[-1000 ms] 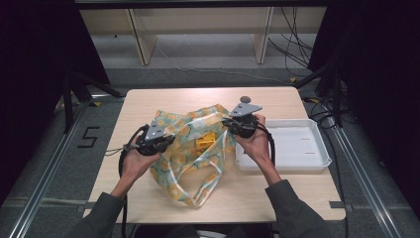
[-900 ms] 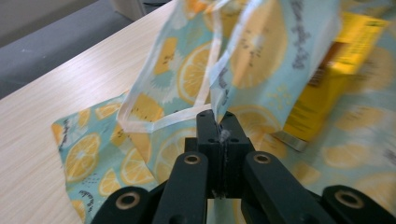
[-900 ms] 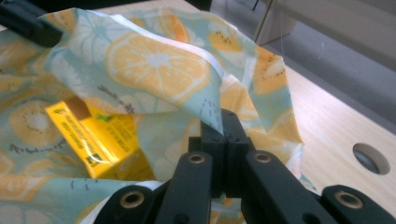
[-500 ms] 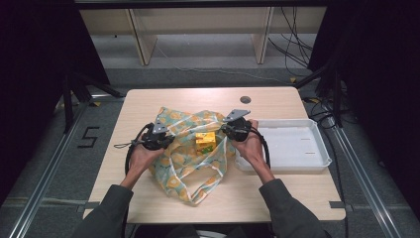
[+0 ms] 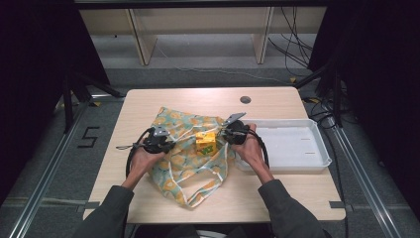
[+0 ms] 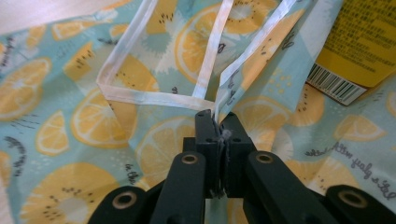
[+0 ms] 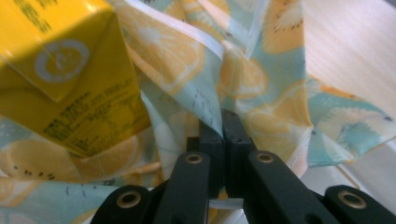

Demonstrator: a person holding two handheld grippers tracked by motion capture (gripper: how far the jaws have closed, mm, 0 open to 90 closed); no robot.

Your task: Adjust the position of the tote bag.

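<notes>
Both tools (image 5: 166, 145) (image 5: 227, 135) pinch the bag (image 5: 185, 161) beside the carton (image 5: 206, 143).

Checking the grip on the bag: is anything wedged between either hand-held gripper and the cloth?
Nothing visible. The left hand-held gripper and right hand-held gripper each pinch the fruit-print bag directly; the yellow carton sits beside them.

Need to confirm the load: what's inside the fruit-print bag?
A yellow carton sits in the open fruit-print bag, its top showing. Fabric covers the bag's bottom, so anything beneath or beside the carton is hidden.
</notes>
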